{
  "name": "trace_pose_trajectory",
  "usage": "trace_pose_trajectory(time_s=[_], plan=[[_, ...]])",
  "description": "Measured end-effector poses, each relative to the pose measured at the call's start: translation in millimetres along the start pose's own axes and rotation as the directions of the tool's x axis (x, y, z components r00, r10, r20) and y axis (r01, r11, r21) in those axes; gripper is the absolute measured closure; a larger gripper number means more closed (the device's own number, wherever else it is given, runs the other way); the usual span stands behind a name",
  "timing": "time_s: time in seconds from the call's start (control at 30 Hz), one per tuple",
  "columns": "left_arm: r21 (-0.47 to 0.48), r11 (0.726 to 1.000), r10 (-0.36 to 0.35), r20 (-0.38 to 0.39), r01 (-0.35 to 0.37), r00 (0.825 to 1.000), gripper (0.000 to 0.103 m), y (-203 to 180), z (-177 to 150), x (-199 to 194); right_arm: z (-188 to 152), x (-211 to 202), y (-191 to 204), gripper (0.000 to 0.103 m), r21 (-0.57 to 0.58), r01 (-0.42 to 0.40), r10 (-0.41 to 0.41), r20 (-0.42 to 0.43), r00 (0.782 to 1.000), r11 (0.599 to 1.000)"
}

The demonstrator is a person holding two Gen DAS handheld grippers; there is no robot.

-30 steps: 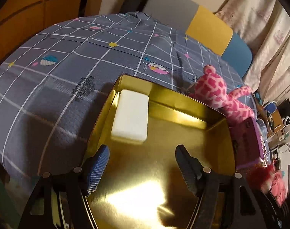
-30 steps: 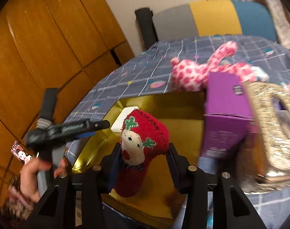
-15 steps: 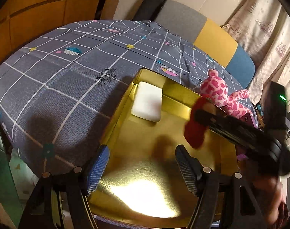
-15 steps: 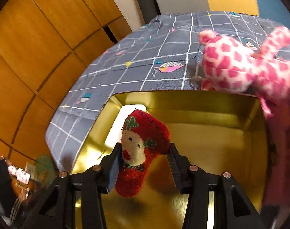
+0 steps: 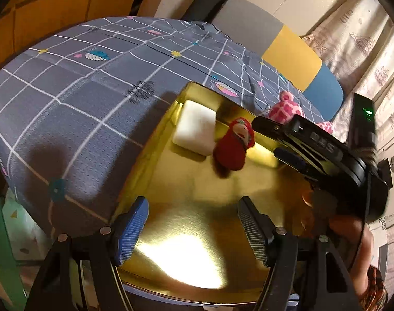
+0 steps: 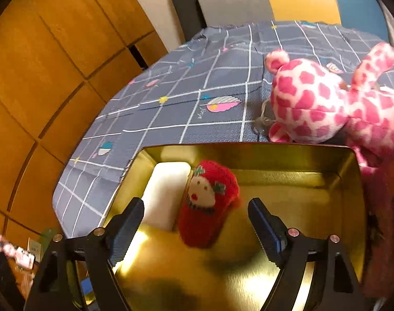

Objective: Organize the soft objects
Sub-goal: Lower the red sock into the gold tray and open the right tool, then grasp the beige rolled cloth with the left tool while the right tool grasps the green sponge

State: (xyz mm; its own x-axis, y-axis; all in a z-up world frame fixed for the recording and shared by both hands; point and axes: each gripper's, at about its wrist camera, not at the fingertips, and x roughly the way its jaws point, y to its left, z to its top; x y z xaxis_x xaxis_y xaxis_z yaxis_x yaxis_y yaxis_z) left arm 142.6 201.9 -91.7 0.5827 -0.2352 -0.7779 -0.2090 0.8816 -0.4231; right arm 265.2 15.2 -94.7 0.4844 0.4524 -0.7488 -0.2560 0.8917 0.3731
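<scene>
1. Gold-coloured metal tin [image 6: 248, 280] sits on a bed with a grey checked cover [image 5: 93, 98]; it is the largest receptacle in both views.
2. Pink spotted plush [image 6: 326, 103] lies on the bed cover just beyond the tin's far rim, outside it, long axis running across the right wrist view. It lies ahead and to the right of the right tool [image 6: 197, 220]; judged nearer that one than the left.
3. White block [image 6: 166, 194] lies in the tin's far left corner.
4. Red sock doll [image 6: 207, 204] is inside the tin, touching the white block's right side, long axis roughly along the tool's line.
5. Right tool: fingers well apart, gripping nothing; the doll sits free between and beyond them.
6. Left tool [image 5: 194, 233]: fingers apart, empty, hovering over the tin's near floor.
</scene>
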Motion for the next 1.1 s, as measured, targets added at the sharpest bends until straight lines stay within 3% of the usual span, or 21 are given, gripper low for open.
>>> trace_pose_trajectory(time_s=[0.3,0.53,0.77,0.93,1.1], plan=[[0.054,0.998,-0.024,0.004,0.024,1.000,0.031,-21,-12,-3,-32,-54,1,0.020,-0.043,-0.002,0.005,0.087,0.996,0.999],[0.118,0.989,-0.093,-0.013,0.094,0.996,0.031,-47,-28,-4,-45,-111,1,0.019,-0.084,0.005,0.012,0.195,0.981,0.996],[0.215,0.959,-0.183,-0.037,0.186,0.982,0.031,-83,-52,-5,-59,-174,-8,0.016,-0.124,0.057,-0.013,0.328,0.945,0.991],[0.278,0.926,-0.247,-0.059,0.254,0.967,0.031,-109,-68,-10,-64,-224,-43,0.012,-0.041,0.119,-0.090,0.428,0.899,0.992],[0.347,0.893,-0.273,-0.087,0.286,0.958,0.031,-135,-82,-12,-72,-260,-91,0.012,0.062,0.192,-0.198,0.469,0.860,0.979]])
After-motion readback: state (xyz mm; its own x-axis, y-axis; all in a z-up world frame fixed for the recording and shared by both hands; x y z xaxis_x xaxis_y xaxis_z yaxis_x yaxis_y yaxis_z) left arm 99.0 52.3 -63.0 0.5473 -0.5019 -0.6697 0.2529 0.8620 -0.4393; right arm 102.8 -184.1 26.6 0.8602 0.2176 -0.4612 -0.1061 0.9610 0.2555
